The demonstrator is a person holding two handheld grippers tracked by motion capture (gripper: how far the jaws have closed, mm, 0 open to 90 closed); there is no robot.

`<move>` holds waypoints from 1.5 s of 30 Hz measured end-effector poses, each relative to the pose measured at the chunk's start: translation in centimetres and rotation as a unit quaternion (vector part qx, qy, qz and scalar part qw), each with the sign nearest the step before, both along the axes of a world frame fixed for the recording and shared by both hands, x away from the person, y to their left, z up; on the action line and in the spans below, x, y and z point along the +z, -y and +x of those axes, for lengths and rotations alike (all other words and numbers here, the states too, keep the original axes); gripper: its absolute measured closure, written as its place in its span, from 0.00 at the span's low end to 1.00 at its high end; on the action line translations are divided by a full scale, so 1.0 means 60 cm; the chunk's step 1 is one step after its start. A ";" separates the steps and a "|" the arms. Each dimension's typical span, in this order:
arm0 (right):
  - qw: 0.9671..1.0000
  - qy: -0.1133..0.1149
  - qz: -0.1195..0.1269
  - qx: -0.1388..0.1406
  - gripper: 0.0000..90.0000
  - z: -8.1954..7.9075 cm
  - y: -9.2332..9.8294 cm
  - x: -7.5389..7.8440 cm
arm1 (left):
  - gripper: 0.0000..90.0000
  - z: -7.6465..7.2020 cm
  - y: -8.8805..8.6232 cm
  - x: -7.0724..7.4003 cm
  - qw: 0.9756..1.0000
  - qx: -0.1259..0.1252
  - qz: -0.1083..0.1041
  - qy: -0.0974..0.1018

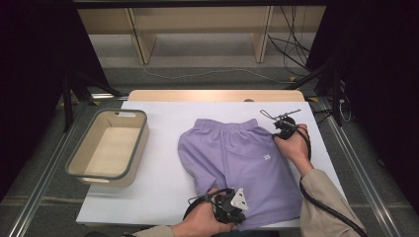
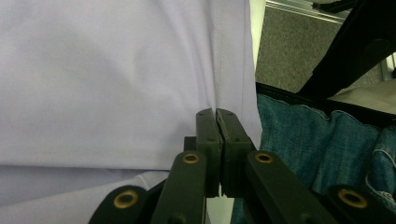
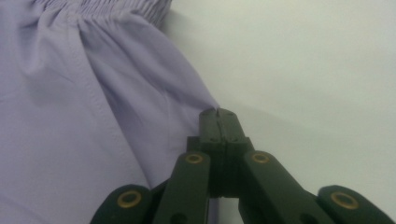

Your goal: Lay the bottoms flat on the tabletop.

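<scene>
A: Where did the shorts (image 1: 237, 165) lie?

B: Flat on the white table (image 1: 163, 177), right of centre, waistband at twelve o'clock, leg hems at six, near the front edge. Their long axis ran from twelve to six, leaning slightly toward five. The bin (image 1: 109, 147) sat well apart at nine o'clock.

A: And the tongs?

B: The left tongs (image 1: 240, 213) were pinched shut on the hem edge at six o'clock; in the left gripper view (image 2: 217, 114) the tips met with the seam caught between them. The right tongs (image 1: 274, 131) were clamped shut on the side edge just below the waistband, at about two o'clock; in the right gripper view (image 3: 218, 114) the cloth corner ran into the tips.

A: So what mattered next?

B: Probably that both grips sat along the same right side, one at each end, so a fold toward nine looked likely.
</scene>
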State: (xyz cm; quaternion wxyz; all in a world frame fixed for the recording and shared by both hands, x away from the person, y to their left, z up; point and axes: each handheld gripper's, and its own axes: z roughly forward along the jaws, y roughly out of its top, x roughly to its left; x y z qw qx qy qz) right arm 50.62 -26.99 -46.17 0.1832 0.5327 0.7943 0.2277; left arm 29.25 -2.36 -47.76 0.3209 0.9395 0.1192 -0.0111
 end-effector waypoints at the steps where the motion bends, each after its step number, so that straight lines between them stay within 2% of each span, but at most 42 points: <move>1: 1.000 0.007 -0.003 -0.001 1.00 0.000 0.001 0.001 | 0.97 0.000 0.000 0.000 1.000 0.001 -0.001 0.001; 4: 1.000 0.018 -0.015 0.004 1.00 0.000 0.002 0.000 | 0.94 0.001 0.000 -0.001 1.000 0.002 -0.004 0.006; 7: 1.000 0.030 -0.006 0.007 0.99 -0.005 0.005 -0.001 | 0.92 0.001 0.000 -0.001 1.000 0.000 -0.003 0.010; 9: 0.999 0.033 0.009 -0.001 0.90 -0.013 0.008 0.003 | 0.92 0.001 0.000 -0.002 1.000 0.001 -0.004 0.010; 11: 0.999 0.035 0.012 -0.003 0.82 -0.025 0.011 0.010 | 0.92 0.001 0.000 -0.002 1.000 0.001 -0.003 0.011; 12: 0.999 0.033 0.017 -0.004 0.79 -0.033 0.013 0.013 | 0.92 0.000 0.000 -0.002 1.000 0.001 -0.003 0.012; 15: 1.000 0.018 0.011 0.004 0.74 -0.062 0.020 0.017 | 0.92 0.000 0.000 -0.001 1.000 0.001 -0.002 0.013; 19: 1.000 -0.002 0.023 0.006 0.72 -0.112 0.034 0.017 | 0.91 -0.002 0.001 -0.002 1.000 0.002 -0.001 0.012; 23: 0.999 -0.021 0.034 0.005 0.72 -0.170 0.049 0.018 | 0.90 -0.003 0.002 -0.002 1.000 0.002 -0.002 0.015; 27: 0.997 -0.064 0.037 0.000 0.73 -0.223 0.060 0.019 | 0.90 -0.002 0.002 -0.002 1.000 0.003 -0.002 0.014; 29: 0.995 -0.092 0.038 -0.005 0.74 -0.244 0.062 0.018 | 0.90 -0.003 0.002 -0.002 1.000 0.003 -0.002 0.015; 31: 0.993 -0.109 0.033 -0.006 0.76 -0.259 0.062 0.016 | 0.90 -0.003 0.002 -0.002 1.000 0.003 -0.001 0.016; 34: 0.991 -0.130 0.016 -0.007 0.81 -0.272 0.060 0.010 | 0.90 -0.003 0.002 -0.002 1.000 0.003 -0.001 0.016; 37: 0.992 -0.123 0.010 -0.011 0.87 -0.275 0.059 0.008 | 0.90 -0.003 0.002 -0.002 1.000 0.004 -0.001 0.014; 39: 0.992 -0.122 0.003 -0.013 0.99 -0.273 0.060 0.007 | 0.89 -0.002 0.002 -0.002 1.000 0.004 -0.001 0.012; 43: 0.992 -0.124 0.007 -0.007 1.00 -0.273 0.063 0.009 | 0.88 -0.002 0.002 -0.001 1.000 0.005 -0.002 0.012; 45: 0.993 -0.120 -0.002 -0.008 1.00 -0.273 0.066 0.011 | 0.86 -0.001 0.001 0.000 1.000 0.007 -0.006 0.010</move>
